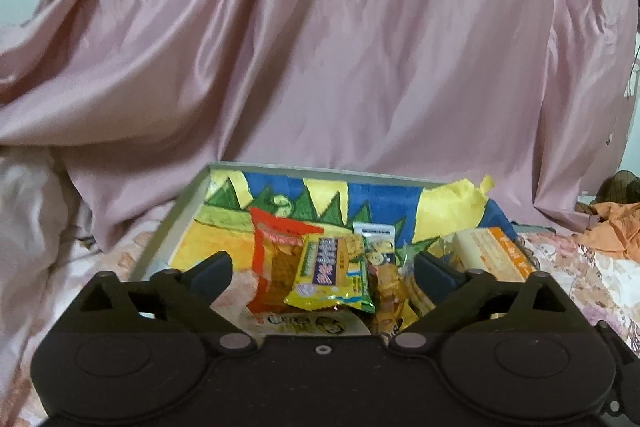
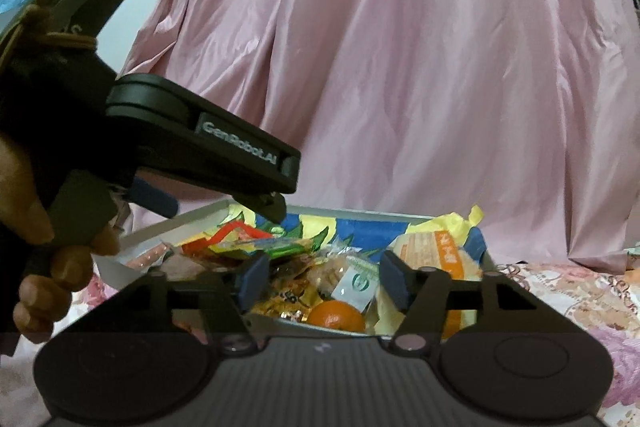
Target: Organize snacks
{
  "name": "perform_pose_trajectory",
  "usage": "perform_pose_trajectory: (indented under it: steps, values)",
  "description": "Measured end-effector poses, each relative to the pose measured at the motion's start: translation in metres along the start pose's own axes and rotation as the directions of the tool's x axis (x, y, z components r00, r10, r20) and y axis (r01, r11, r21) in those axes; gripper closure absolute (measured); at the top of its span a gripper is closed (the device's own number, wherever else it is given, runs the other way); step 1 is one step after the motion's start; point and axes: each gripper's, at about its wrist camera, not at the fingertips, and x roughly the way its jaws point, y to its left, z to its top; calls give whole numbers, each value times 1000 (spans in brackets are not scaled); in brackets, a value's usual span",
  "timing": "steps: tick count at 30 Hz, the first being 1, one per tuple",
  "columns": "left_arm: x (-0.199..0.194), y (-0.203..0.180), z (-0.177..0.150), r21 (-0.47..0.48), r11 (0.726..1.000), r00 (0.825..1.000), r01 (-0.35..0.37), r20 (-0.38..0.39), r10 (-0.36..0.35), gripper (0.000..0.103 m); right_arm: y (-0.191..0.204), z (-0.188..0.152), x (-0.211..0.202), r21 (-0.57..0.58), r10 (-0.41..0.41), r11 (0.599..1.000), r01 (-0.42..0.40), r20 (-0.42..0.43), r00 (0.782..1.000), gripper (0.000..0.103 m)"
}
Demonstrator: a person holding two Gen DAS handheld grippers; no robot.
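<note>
A shallow grey box (image 1: 172, 223) with a bright yellow, blue and green lining holds a heap of snacks. On top lie a red-orange packet (image 1: 276, 251), a yellow-green packet (image 1: 332, 275) and a small yellow cartoon packet (image 1: 380, 247). An orange-and-white carton (image 1: 496, 255) leans at the box's right side. My left gripper (image 1: 324, 273) hangs open just above the heap, its pads clear of the yellow-green packet between them. In the right wrist view an orange fruit (image 2: 336, 315) and a white sachet (image 2: 356, 285) lie below my right gripper (image 2: 325, 281), which is open and touches nothing.
A person's hand (image 2: 60, 267) holds the left gripper (image 2: 218, 205) over the box's (image 2: 168, 227) left corner. Pink satin cloth (image 1: 340, 47) fills the background behind the box. A floral bedsheet (image 1: 580, 267) lies under it, with an orange cloth (image 1: 612, 227) at the right.
</note>
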Motion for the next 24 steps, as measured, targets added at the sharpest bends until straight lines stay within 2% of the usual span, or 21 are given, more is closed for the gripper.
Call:
perform_pose_trajectory:
  steps: [10, 16, 24]
  values:
    - [-22, 2, 11, 3, 1000, 999, -26, 39, 26, 1, 0, 16, -15, 9, -4, 1000, 4, 37, 999, 19]
    - [-32, 1, 12, 15, 999, 996, -52, 67, 51, 1, -3, 24, -23, 17, -22, 1000, 21, 63, 998, 4]
    - [-51, 8, 13, -7, 996, 989, -94, 111, 95, 1, -7, 34, -32, 32, -38, 999, 36, 82, 996, 0]
